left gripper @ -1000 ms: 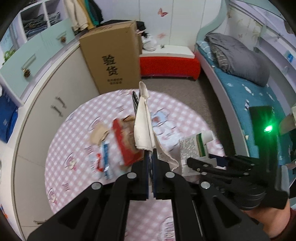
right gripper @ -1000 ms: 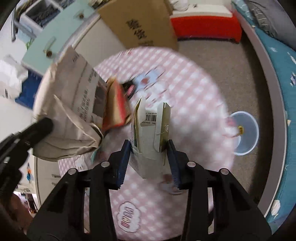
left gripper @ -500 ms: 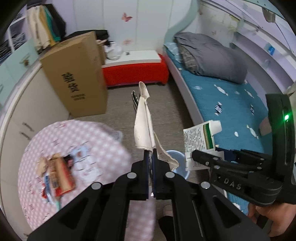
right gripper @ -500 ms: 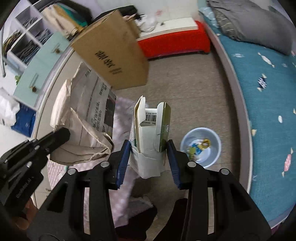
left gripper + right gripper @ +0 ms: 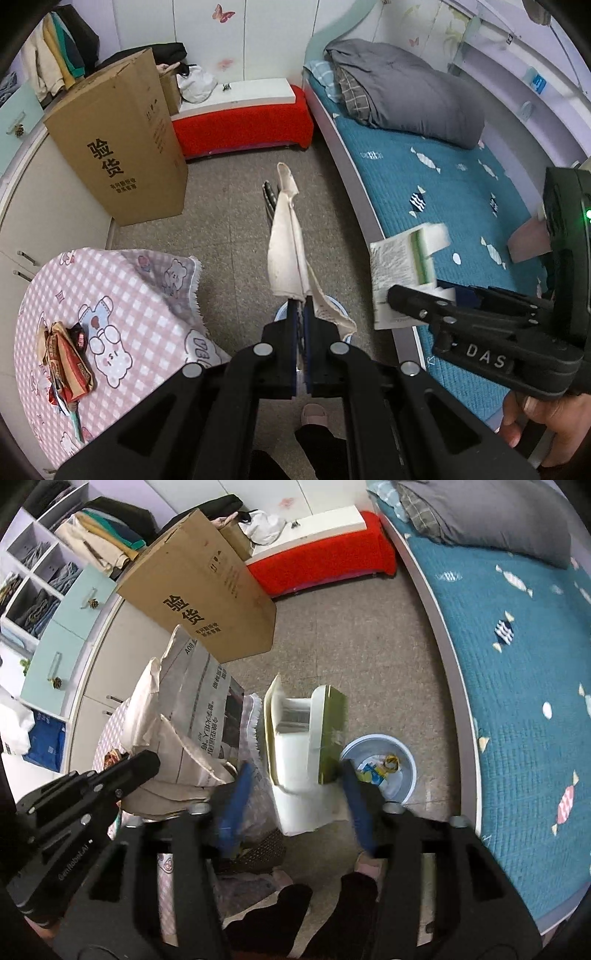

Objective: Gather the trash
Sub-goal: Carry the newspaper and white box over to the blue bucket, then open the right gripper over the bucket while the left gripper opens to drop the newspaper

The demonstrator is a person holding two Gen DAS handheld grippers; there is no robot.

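At the bottom centre of the left wrist view, the left hand-held gripper (image 5: 303,325) is pinching a folded sheet of newspaper (image 5: 287,254) between jaws pressed fully together, and the paper is standing up from the pads toward the middle of the frame. In the lower right of that view, a hand (image 5: 543,424) is gripping the right hand-held gripper (image 5: 397,295), whose tip is lying against a white and green carton (image 5: 402,266).

In the right wrist view, the right hand-held gripper (image 5: 295,786) is filling the bottom of the frame, and its jaws have just been opening. The carton (image 5: 303,746) is sitting between the blue pads (image 5: 236,797); the left pad is standing clear of it, while the right one is at its green side, too blurred to tell whether it is touching. Just right of the carton, on the floor, a pale blue bin (image 5: 404,775) is holding a few wrappers (image 5: 380,766).

In the lower left of the left wrist view, a table (image 5: 122,295) with a pink checked cloth is carrying a small heap of snack wrappers (image 5: 64,365). Beyond it, in the upper left, a tall cardboard box (image 5: 122,147) is standing on the floor, and a bed (image 5: 461,206) with a teal cover is running along the right.
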